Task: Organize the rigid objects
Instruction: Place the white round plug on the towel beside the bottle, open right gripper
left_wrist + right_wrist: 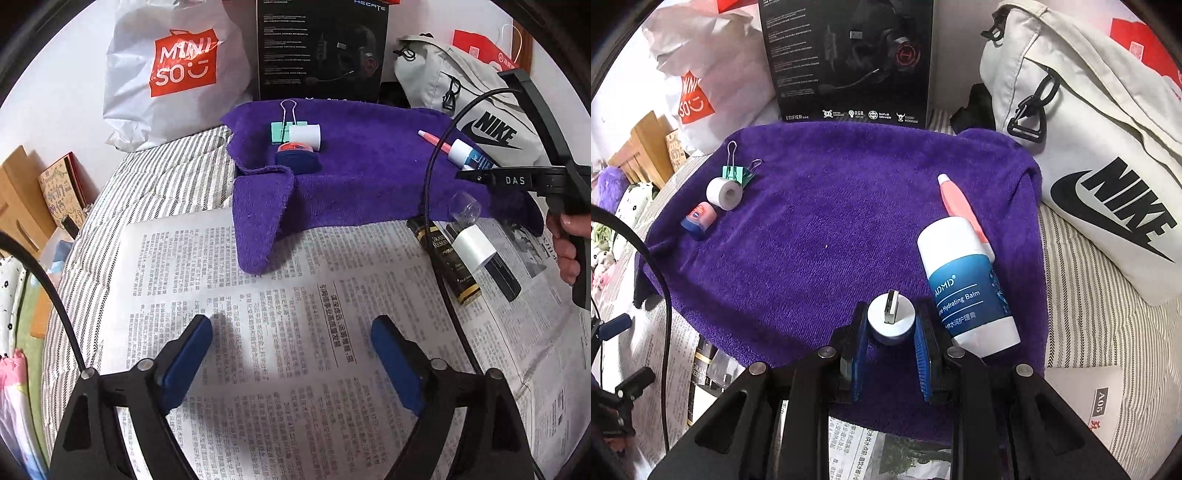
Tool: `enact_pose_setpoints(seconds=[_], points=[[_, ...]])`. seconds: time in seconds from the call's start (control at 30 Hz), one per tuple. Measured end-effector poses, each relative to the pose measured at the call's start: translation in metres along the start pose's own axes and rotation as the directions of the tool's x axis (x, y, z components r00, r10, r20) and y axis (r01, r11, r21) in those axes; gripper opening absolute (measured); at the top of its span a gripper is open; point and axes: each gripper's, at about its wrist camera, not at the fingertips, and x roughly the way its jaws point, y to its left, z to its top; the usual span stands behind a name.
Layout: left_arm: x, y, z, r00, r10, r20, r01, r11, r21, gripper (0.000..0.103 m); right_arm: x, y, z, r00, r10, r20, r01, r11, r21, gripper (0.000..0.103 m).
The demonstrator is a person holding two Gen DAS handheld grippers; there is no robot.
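Right gripper (891,325) clamps a small white USB plug (891,317) low over the purple towel (820,240) — evidently for setting beside the balm tube (964,280). Left gripper (291,354) spread wide, empty, over newspaper (295,295).

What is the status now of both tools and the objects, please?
Left tool open, empty, over newspaper. Right tool shut on white USB plug, above purple towel. Balm tube close on its right; nothing blocking.
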Motion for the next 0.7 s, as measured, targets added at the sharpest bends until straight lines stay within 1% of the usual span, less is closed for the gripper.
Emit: enact_pose_setpoints(seconds=[0.03,0.07,0.17,0.27,0.4,0.53,0.6,0.67,0.7], points=[[0.000,0.001,0.000,1.000,0.001,0.000,-0.001,1.000,-0.002,0.091,0.000,0.000,0.000,1.000,-0.001,0.004,0.001,1.000,-0.008,0.023],[0.000,0.001,0.000,1.000,0.004,-0.001,-0.004,1.000,-0.007,0.094,0.000,0.001,0.000,1.000,-0.001,0.006,0.001,1.000,-0.012,0.023],[-0.001,0.004,-0.003,1.000,0.000,0.005,0.000,1.000,-0.020,0.095,0.001,-0.001,-0.001,1.000,0.010,0.019,-0.010,1.000,-0.001,0.024],[0.000,0.007,-0.004,1.000,-0.011,0.002,0.011,0.999,-0.030,0.099,-0.001,-0.003,-0.004,0.999,0.015,0.032,-0.015,1.000,0.015,0.024],[0.001,0.006,-0.005,1.000,-0.014,0.002,0.014,1.000,-0.026,0.102,-0.005,-0.005,-0.007,0.998,0.029,0.052,-0.030,0.999,0.018,0.025],[0.002,0.005,-0.004,1.000,-0.008,-0.004,0.008,1.000,-0.017,0.103,-0.010,-0.013,-0.011,0.995,0.079,0.066,-0.083,0.995,0.061,0.029],[0.002,0.005,-0.004,1.000,-0.010,-0.005,0.010,1.000,-0.018,0.103,-0.014,-0.013,-0.012,0.995,0.077,0.067,-0.083,0.993,0.081,0.030],[0.002,0.005,-0.005,1.000,-0.009,-0.005,0.009,1.000,-0.018,0.103,-0.021,-0.011,-0.014,0.994,0.086,0.074,-0.091,0.993,0.078,0.041],[0.002,0.004,-0.005,1.000,-0.008,-0.005,0.008,1.000,-0.016,0.103,-0.026,-0.007,-0.015,0.993,0.092,0.078,-0.097,0.993,0.064,0.054]])
